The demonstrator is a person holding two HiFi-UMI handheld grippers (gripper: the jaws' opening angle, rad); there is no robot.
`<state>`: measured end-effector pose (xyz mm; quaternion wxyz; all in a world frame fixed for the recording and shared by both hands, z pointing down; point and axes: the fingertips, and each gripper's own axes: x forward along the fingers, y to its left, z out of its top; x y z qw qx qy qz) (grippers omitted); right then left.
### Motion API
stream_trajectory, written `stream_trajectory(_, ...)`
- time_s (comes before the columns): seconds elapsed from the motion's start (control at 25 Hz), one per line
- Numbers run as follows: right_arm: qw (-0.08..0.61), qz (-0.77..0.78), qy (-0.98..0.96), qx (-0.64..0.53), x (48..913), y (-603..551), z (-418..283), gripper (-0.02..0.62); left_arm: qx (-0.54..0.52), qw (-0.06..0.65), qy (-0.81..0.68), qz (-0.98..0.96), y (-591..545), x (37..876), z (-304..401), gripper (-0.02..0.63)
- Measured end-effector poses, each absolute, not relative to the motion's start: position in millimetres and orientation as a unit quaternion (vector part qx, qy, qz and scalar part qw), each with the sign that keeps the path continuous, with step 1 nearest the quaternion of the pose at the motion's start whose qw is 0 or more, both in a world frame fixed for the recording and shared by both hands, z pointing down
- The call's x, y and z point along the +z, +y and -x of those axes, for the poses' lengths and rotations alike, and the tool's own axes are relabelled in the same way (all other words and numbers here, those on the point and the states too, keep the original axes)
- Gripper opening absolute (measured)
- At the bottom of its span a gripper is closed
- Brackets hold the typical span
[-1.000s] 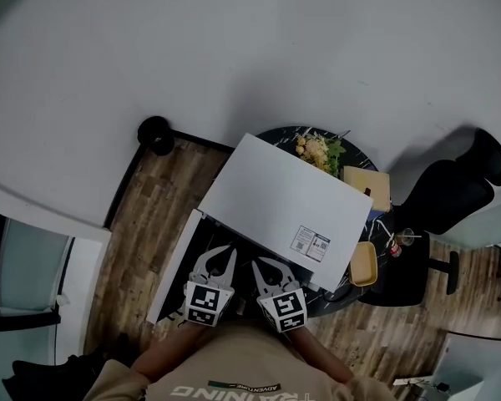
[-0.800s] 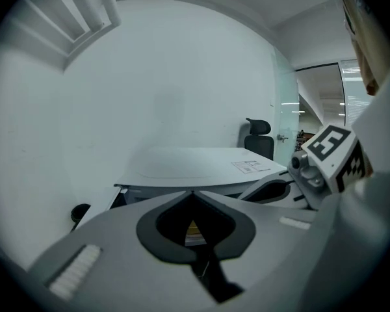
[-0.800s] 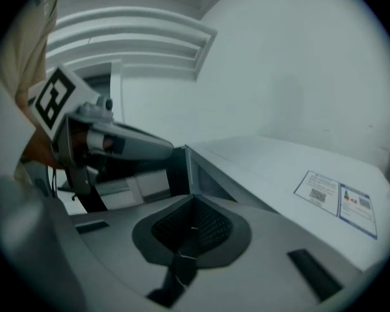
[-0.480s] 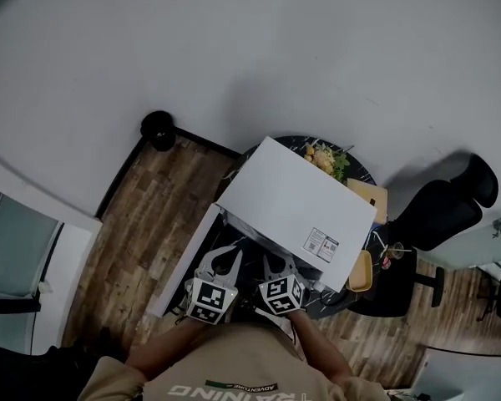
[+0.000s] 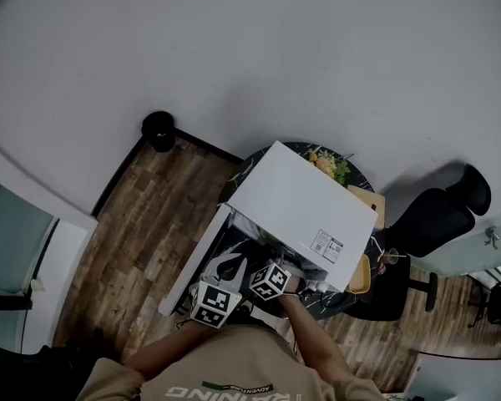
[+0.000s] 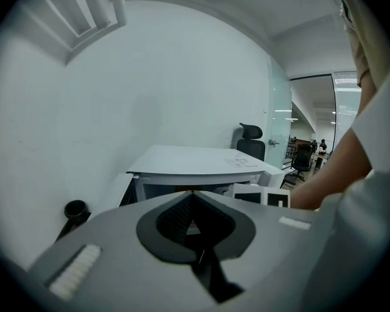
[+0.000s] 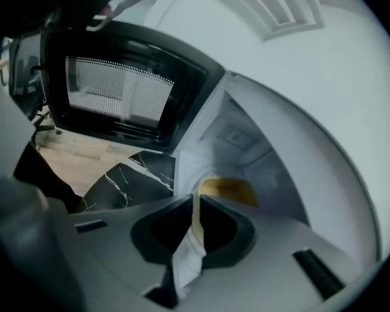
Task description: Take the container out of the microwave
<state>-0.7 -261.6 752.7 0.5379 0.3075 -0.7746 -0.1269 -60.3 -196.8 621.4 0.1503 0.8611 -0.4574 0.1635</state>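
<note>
The white microwave (image 5: 301, 207) stands on a dark marble table with its door (image 5: 196, 261) swung open to the left. Inside, a yellow container (image 7: 227, 190) rests on the cavity floor, seen only in the right gripper view. My right gripper (image 7: 196, 200) points into the opening just in front of the container, jaws together with only a thin slit and nothing between them. In the head view the right gripper (image 5: 282, 272) sits at the cavity mouth. My left gripper (image 5: 227, 261) hovers beside the door, shut and holding nothing; its own view shows the left gripper (image 6: 194, 197) facing the microwave (image 6: 201, 164).
The black-framed door window (image 7: 117, 90) stands at the left of the opening. Behind the microwave are a plant (image 5: 330, 165) and a wooden board (image 5: 367, 199); a yellow tray (image 5: 361, 272) lies at the right. A black office chair (image 5: 438, 215) stands beyond the table.
My right gripper has turned and moved forward to the microwave opening. The left gripper has barely shifted beside the door. The head camera has drifted slightly.
</note>
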Motion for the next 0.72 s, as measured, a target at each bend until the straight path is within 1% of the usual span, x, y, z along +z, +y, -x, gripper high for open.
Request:
stream_trajectory(0.16, 0.563, -0.301, -0.762, -0.108, 764.2, -270.7, -2.8, 0.009, 0.164, 0.149, -0.451, -0.865, -196.5, 619.6, 59.6, 0.008)
stream_trajectory(0.72, 0.621, -0.257, -0.731, -0.114, 797.7, -290.3, -4.4, 0.012, 0.171, 0.157, -0.453, -0.861, -194.1, 628.7, 66.6, 0.008)
